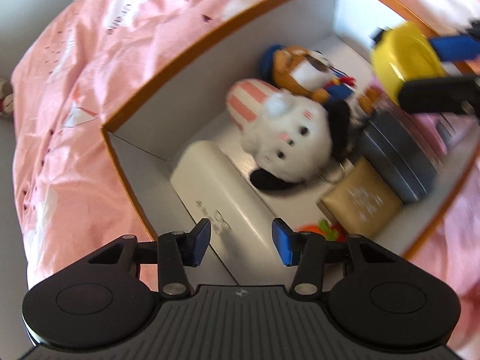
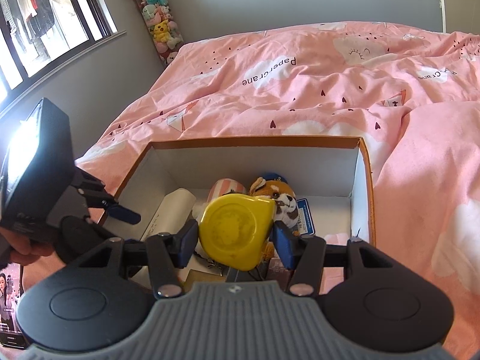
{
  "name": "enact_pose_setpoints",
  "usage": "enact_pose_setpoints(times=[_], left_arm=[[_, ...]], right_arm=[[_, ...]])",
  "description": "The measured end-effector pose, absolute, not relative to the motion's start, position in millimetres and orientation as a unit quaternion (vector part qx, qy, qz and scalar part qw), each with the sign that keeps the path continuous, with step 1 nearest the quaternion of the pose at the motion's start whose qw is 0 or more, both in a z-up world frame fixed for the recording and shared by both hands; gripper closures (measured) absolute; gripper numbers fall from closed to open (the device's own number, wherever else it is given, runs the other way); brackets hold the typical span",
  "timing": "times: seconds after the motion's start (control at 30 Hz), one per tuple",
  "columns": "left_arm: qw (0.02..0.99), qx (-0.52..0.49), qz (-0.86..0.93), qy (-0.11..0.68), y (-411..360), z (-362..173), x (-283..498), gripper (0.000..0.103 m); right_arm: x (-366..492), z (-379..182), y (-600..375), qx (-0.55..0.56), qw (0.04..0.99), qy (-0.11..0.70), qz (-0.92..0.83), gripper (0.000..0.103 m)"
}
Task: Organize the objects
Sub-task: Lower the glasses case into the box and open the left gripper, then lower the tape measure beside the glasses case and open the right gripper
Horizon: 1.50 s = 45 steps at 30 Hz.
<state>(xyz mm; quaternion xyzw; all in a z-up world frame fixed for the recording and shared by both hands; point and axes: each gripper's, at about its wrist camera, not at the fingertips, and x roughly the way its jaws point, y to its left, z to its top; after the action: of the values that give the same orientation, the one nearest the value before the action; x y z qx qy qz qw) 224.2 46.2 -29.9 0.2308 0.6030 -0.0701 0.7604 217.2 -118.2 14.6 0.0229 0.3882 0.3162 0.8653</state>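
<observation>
An orange cardboard box (image 1: 180, 63) with white inner walls (image 2: 258, 159) sits on a pink bed. Inside lie a white plush rabbit (image 1: 288, 138), an orange plush fox (image 1: 303, 72) (image 2: 279, 195), a long white case (image 1: 222, 198), a grey round tin (image 1: 399, 156) and a gold box (image 1: 360, 204). My right gripper (image 2: 237, 237) is shut on a yellow tape measure (image 2: 237, 231) and holds it above the box; it also shows in the left wrist view (image 1: 405, 57). My left gripper (image 1: 241, 240) is open and empty, over the near end of the white case.
The pink duvet (image 2: 330, 90) surrounds the box on all sides. A tall clear tube of plush toys (image 2: 159, 27) stands in the room corner by a window (image 2: 45, 24). An orange and green small toy (image 1: 321, 228) lies in the box near the gold box.
</observation>
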Motion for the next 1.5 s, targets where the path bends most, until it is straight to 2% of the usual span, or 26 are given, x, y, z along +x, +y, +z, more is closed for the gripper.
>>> enact_pose_setpoints(times=[0.27,0.6,0.63,0.67,0.73,0.8,1.2,1.37,1.5], left_arm=[[0.735,0.224,-0.109,0.631,47.1,-47.7,228.0,0.053],[0.741,0.268,-0.079,0.611,36.5,-65.4,245.0,0.064],[0.742,0.274,-0.077,0.608,35.2,-67.3,246.4,0.068],[0.738,0.289,-0.069,0.606,33.4,-71.0,247.6,0.084],[0.725,0.351,-0.034,0.592,31.9,-86.2,247.8,0.088],[0.731,0.347,-0.037,0.587,37.2,-88.2,248.4,0.09],[0.836,0.171,-0.058,0.518,77.3,-20.7,224.0,0.085],[0.861,0.131,-0.048,0.488,90.1,6.7,209.8,0.082],[0.871,0.115,-0.046,0.476,96.9,8.9,204.0,0.081]], right_arm=[[216.6,14.3,-109.9,0.015,0.861,0.394,0.321,0.047],[219.0,11.9,-109.6,0.013,0.86,0.398,0.318,0.047],[219.5,11.4,-109.4,0.012,0.86,0.399,0.319,0.047],[219.7,11.0,-109.1,0.012,0.859,0.399,0.319,0.047],[220.3,10.5,-108.6,0.011,0.858,0.4,0.321,0.047],[220.0,10.0,-108.8,0.011,0.857,0.401,0.324,0.047],[220.9,6.2,-78.1,0.027,0.814,0.43,0.389,0.047],[220.6,-3.1,-49.7,0.011,0.797,0.454,0.398,0.047],[223.9,-6.7,-36.0,0.005,0.782,0.471,0.407,0.047]])
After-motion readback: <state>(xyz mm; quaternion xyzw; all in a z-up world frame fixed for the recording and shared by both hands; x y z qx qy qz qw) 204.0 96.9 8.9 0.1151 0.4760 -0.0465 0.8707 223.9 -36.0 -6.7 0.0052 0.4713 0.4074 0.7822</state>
